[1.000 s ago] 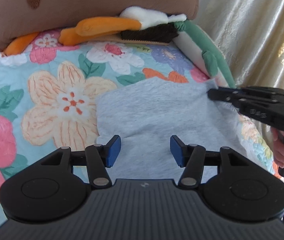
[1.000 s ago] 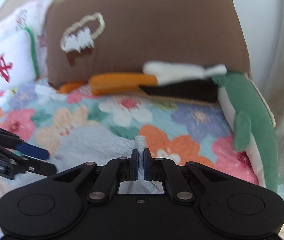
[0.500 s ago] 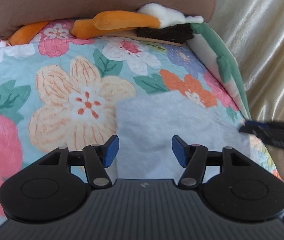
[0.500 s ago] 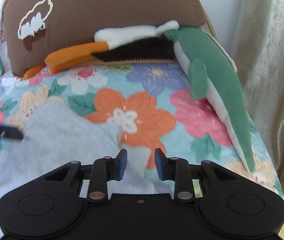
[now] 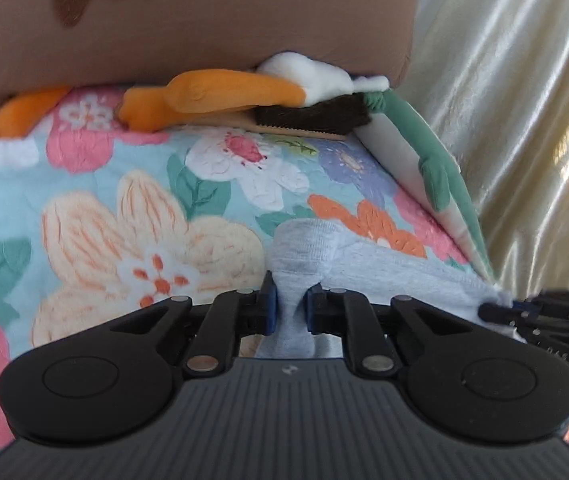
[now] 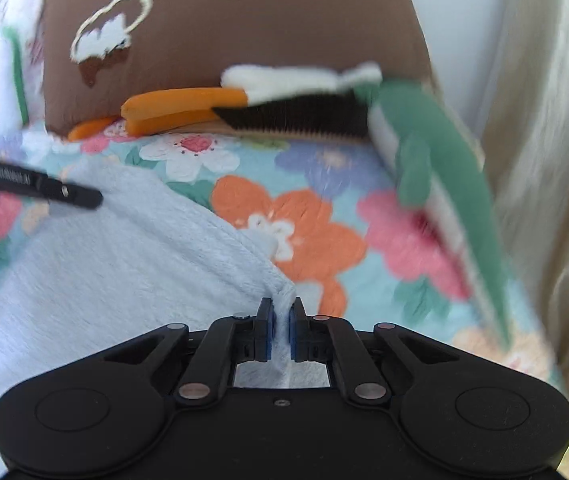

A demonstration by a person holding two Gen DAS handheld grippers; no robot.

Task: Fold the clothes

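Bed [image 5: 96, 216], floral quilt, fills the middle of both views. Brown pillow [image 6: 244, 28] runs along the top of the frame, cream curtain [image 5: 516, 120] down the right side. Green plush [image 6: 440, 168] lies along the right bed edge, and an orange-beaked plush [image 5: 220, 98] sits under the pillow.

Grey garment [image 6: 96, 272] is spread on the quilt in the lower left of the right view and the lower centre-right of the left view.

Both my jaws are clenched on it. Left gripper [image 5: 289, 307] pinches a bunched hem or corner at lower centre. Right gripper [image 6: 280, 328] pinches another edge point, with cloth puckered between the pads. The right view is blurred, so I'm moving.

I judge this a two-point hold for carrying an edge over. To do it well: keep both pinches level, keep the edge between them taut, lift just clear of the quilt, lay the edge square onto the rest of the cloth, and only then release.

Open room is up and left over bare quilt. It's tight on the right, with the green plush and bed edge near. The pillow blocks the far end, so don't overshoot.
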